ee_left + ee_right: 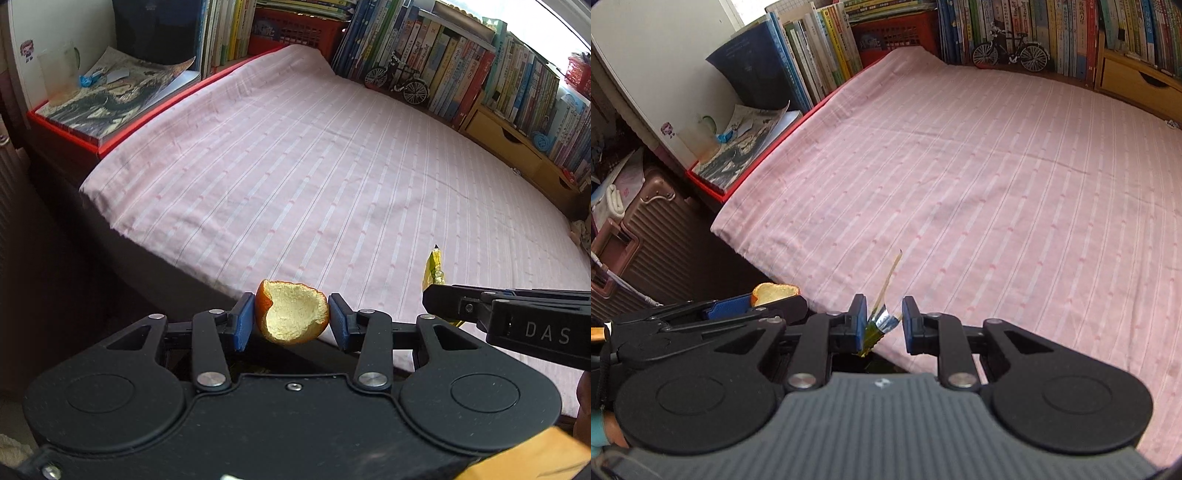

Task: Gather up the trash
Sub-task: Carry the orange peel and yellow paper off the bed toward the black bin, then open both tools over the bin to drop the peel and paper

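Note:
A cupped piece of orange peel (291, 314) with its pale inside showing sits between the blue pads of my left gripper (291, 319), which is shut on it over the near edge of the pink striped bed cover (332, 166). My right gripper (884, 321) is shut on a crumpled yellow and silver wrapper (881, 325), one thin strip of it sticking up. The two grippers are side by side. The right gripper (430, 295) and wrapper (434, 266) show at the right of the left wrist view. The left gripper (753, 302) and peel (774, 291) show at the left of the right wrist view.
Books line shelves (461, 66) behind and right of the bed, with a model bicycle (399, 79), a red crate (295, 31) and wooden drawers (506, 136). A red box with magazines (103, 107) borders the bed's left side. A brown suitcase (639, 236) stands on the floor.

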